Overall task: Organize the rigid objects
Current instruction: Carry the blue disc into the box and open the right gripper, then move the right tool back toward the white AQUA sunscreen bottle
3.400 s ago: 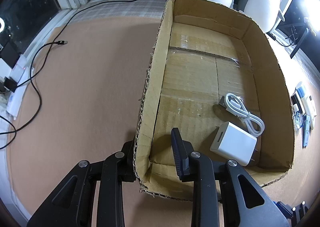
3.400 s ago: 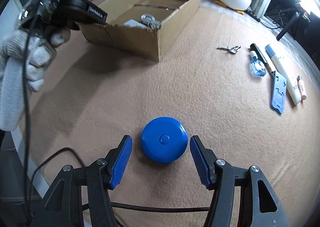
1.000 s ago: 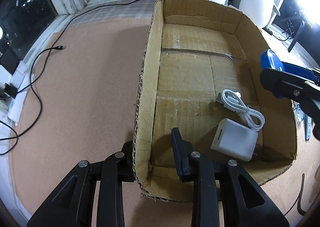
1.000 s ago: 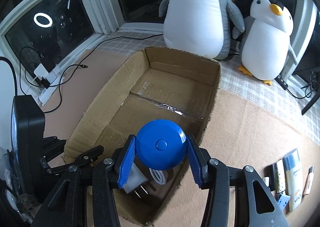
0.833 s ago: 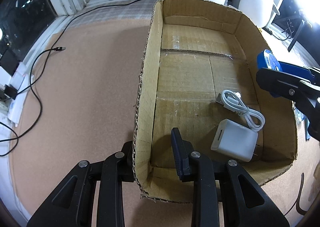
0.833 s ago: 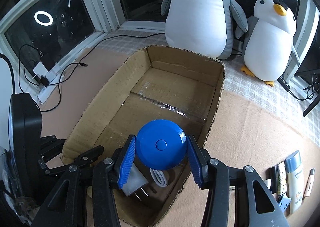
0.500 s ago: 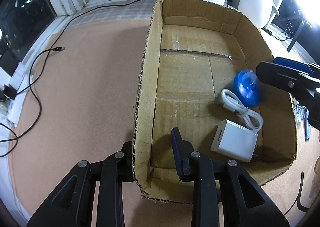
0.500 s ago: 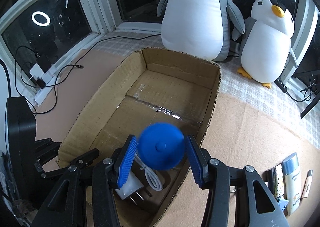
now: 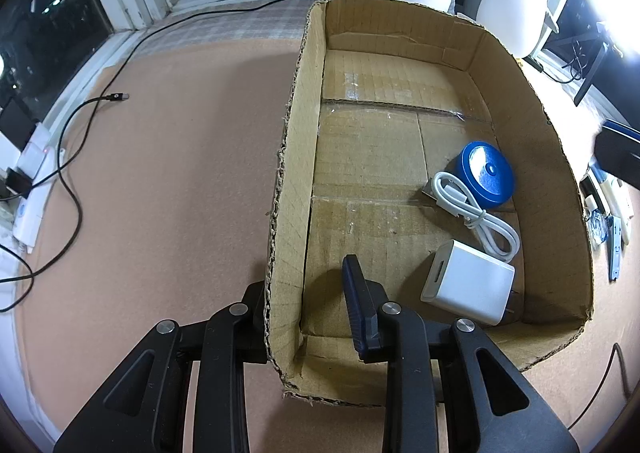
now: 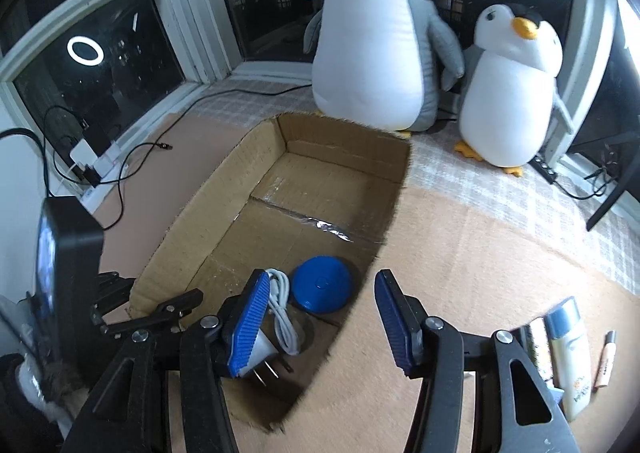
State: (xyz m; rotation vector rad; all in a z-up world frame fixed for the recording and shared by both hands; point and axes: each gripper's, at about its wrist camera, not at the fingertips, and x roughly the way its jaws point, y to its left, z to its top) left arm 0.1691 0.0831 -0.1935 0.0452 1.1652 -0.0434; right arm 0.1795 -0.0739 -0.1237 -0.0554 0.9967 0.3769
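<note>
An open cardboard box (image 9: 292, 157) (image 10: 192, 213) stands on the tan mat. On its floor lie a round blue tape measure (image 9: 486, 175) (image 10: 322, 289), a coiled white cable (image 9: 476, 213) (image 10: 282, 317) and a white charger block (image 9: 468, 287) (image 10: 260, 357). My left gripper (image 9: 308, 317) is shut on the box's near left wall, one finger outside and one inside. My right gripper (image 10: 320, 321) is open and empty, held above the box's right wall, over the tape measure.
Two plush penguins (image 10: 376, 37) (image 10: 516, 89) stand behind the box by the windows. Black cables (image 9: 68, 157) and a power strip (image 9: 32, 189) lie on the left. Several small items, among them a white tube (image 10: 572, 357) and a lip balm (image 10: 606, 359), lie right of the box.
My right gripper carried the blue tape measure over the box and opened. The tape measure dropped onto the box floor beside the cable. The right gripper has since risen and drawn back.
</note>
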